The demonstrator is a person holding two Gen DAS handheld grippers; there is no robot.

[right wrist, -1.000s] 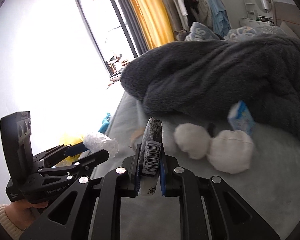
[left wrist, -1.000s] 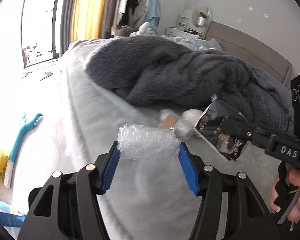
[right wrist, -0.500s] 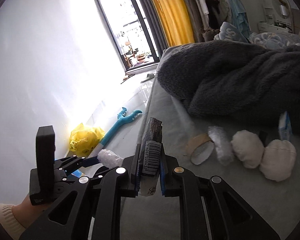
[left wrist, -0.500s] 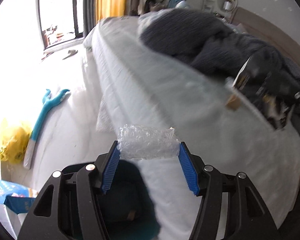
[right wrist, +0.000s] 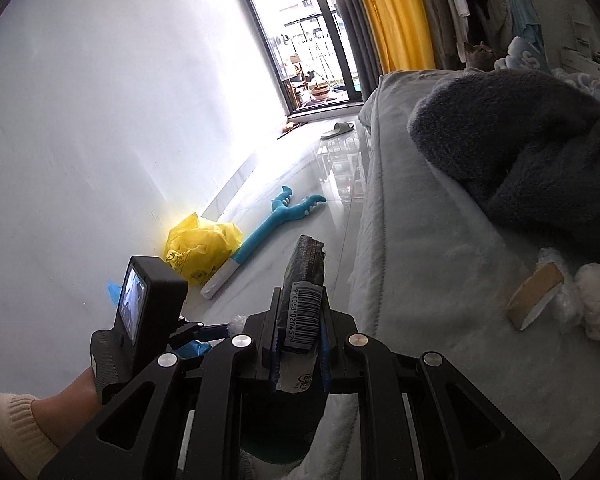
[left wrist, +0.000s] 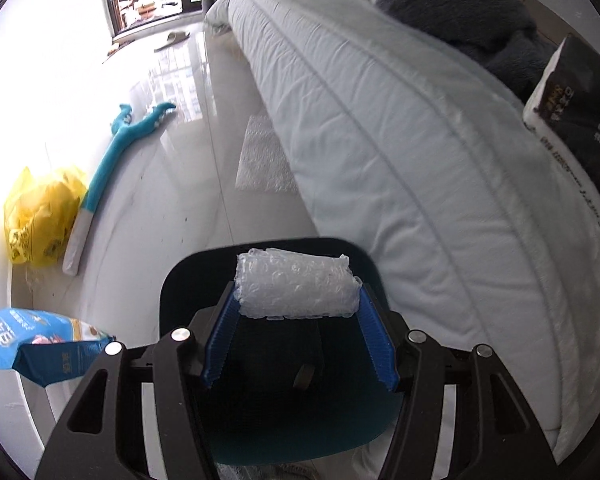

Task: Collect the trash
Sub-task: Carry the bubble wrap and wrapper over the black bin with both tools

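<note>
My left gripper point(left wrist: 298, 312) is shut on a roll of clear bubble wrap point(left wrist: 296, 290) and holds it above a dark blue bin point(left wrist: 300, 420) on the floor beside the bed. My right gripper point(right wrist: 300, 320) is shut on a black snack wrapper with a barcode point(right wrist: 304, 280), over the bed's edge; the wrapper also shows at the right of the left wrist view point(left wrist: 576, 108). On the bed lie a brown cardboard ring point(right wrist: 534, 294), another piece of bubble wrap point(right wrist: 560, 304) and white wads point(right wrist: 596, 300).
The white mattress point(left wrist: 400, 120) runs along the right with a grey blanket point(right wrist: 520, 140) on it. On the floor are a yellow plastic bag point(left wrist: 36, 216), a blue long-handled toy point(left wrist: 112, 160), a blue package point(left wrist: 28, 340), a white sheet point(left wrist: 260, 156) and a slipper point(right wrist: 338, 130).
Both grippers have swung away from the bed top toward the floor. The left gripper has come over the blue bin with the bubble wrap. The right gripper still holds the wrapper.
</note>
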